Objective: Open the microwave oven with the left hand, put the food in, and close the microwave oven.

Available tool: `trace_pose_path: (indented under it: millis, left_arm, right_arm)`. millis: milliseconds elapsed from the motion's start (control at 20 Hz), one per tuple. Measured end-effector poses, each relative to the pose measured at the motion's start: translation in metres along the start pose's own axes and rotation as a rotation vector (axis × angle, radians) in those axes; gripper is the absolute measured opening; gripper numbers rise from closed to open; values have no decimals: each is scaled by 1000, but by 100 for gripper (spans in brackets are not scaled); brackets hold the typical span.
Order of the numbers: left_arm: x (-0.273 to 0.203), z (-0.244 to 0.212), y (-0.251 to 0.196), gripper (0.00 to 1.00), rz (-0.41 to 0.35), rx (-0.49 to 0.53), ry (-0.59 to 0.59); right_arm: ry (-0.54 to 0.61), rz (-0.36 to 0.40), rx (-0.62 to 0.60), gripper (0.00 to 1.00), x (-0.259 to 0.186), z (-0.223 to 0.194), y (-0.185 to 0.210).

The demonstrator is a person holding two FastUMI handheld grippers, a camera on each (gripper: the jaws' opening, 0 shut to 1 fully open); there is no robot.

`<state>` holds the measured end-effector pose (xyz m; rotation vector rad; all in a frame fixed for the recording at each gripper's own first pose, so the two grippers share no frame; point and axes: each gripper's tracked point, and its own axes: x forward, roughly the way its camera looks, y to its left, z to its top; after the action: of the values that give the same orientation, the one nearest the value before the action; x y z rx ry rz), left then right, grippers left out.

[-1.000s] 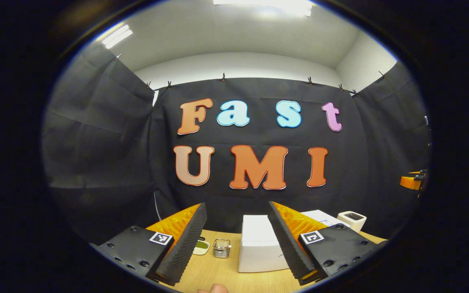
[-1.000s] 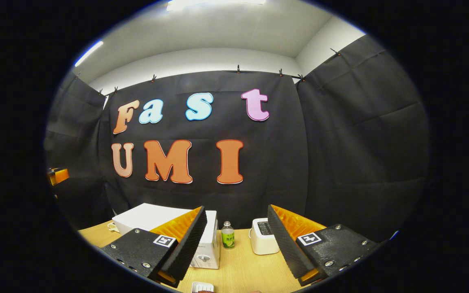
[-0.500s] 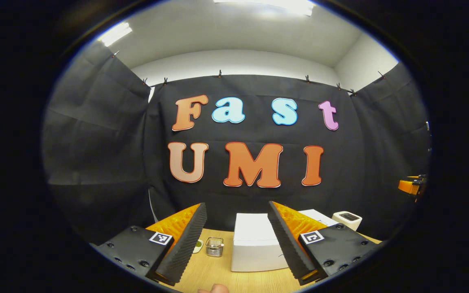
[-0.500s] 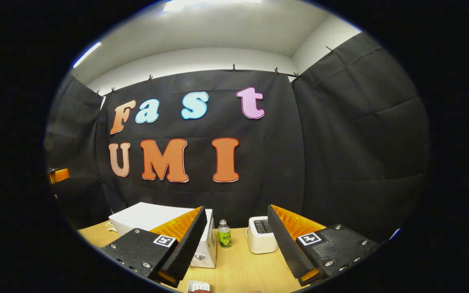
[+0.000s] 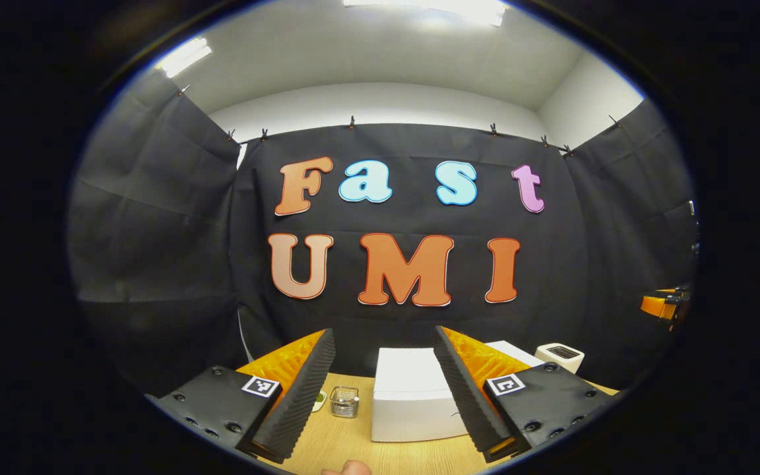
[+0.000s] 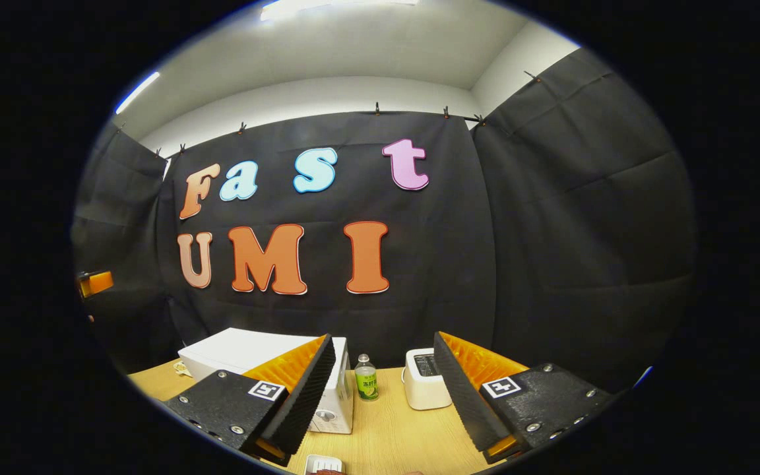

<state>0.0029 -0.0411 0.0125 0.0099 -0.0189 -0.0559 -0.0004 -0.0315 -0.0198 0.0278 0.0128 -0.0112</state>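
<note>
left gripper view: left hand-held gripper (image 5: 385, 389) is hanging wide open w/ nothing btwn its fingers, above the wooden worktop (image 5: 347, 448). small glass jar (image 5: 344, 401) is sitting left of the white microwave oven (image 5: 410, 396), door shut; white toaster (image 5: 559, 356) is standing far right. right gripper view: right hand-held gripper (image 6: 383, 389) is gaping wide, empty. microwave oven (image 6: 248, 349) is sitting at left, green-label bottle (image 6: 367, 379) beside it, then toaster (image 6: 425, 388). food tray (image 6: 322, 465) is lying at the bottom edge.
</note>
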Motion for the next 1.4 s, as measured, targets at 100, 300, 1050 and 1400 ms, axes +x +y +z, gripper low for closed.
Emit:
trace_pose_path:
  millis: [100, 300, 1050, 1400]
  left_arm:
    - [0, -2, -5, 98, -8, -2, 1]
    - [6, -10, -11, 95, -13, 11, 9]
    - [37, -177, -171, 95, -172, 104, 126]
    - [45, -262, -257, 100, -259, 64, 188]
  right_arm:
    - [-2, 1, -2, 93, 1, -1, 0]
    - [-3, 17, 3, 97, 0, -5, 1]
    - [-4, -36, 55, 93, -3, -28, -34]
    - [21, -70, 44, 93, -8, -45, -57]
